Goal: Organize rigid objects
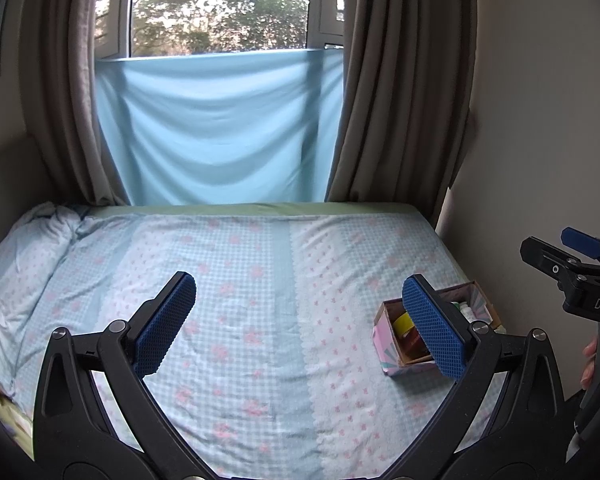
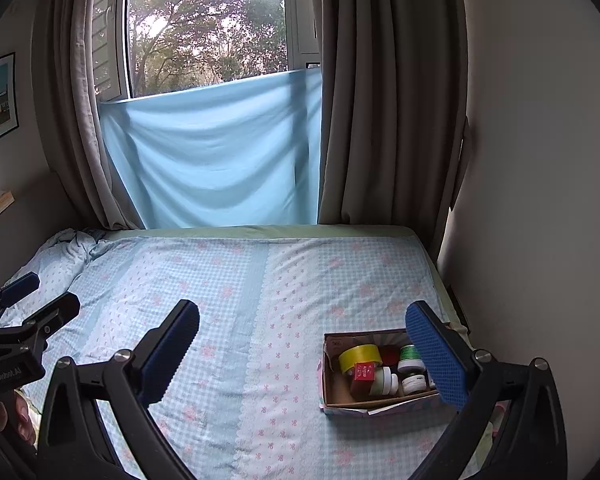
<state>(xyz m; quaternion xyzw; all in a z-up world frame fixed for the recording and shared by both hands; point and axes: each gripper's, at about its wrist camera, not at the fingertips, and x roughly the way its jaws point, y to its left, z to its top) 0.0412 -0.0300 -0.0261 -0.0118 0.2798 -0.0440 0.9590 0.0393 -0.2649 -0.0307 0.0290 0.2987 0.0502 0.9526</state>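
Both grippers are hovering above the bed [image 2: 228, 280], and neither is carrying anything: the left gripper [image 1: 300, 320] is holding its jaws spread wide, and the right gripper [image 2: 304, 340] is doing the same. The things to be sorted are all sitting in the cardboard box [image 2: 340, 402], which is resting on the bedsheet near the right edge of the mattress, close to the wall. Inside it a yellow tape roll [image 2: 360, 356] is leaning over a red cube [image 2: 363, 372], with a white jar [image 2: 386, 384] and a green-capped bottle [image 2: 410, 356] crowded beside them (a dark red item is hiding behind, too dim to name). The risk, to my eye, is lying in that crowding: a wide jaw reaching in is likely to be nudging neighbours or catching two pieces at once. The soft mattress is also giving under any push, so the light box could be tipping or sliding toward the wall gap, and round jars set on the sheet could be rolling away.
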